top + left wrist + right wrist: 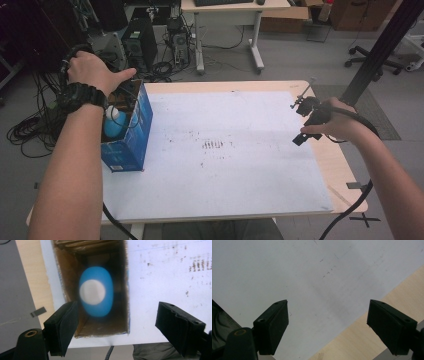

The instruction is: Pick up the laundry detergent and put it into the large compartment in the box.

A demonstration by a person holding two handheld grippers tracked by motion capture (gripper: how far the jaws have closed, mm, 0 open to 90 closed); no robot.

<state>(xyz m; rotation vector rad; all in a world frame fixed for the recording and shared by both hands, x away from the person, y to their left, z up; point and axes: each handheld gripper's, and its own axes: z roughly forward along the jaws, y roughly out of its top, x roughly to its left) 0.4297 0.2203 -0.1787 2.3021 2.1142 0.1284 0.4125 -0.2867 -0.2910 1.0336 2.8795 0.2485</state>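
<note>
Left gripper view: blue, white-capped bottle [96, 291].

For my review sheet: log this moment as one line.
left gripper open above blue box | blue-white object inside box | right gripper open, empty, over white mat

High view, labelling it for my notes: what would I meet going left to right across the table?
Person's left hand over the blue box with the blue and white object inside, then the white mat with dark marks, then the right hand-held gripper near the table's bare wooden edge.
</note>
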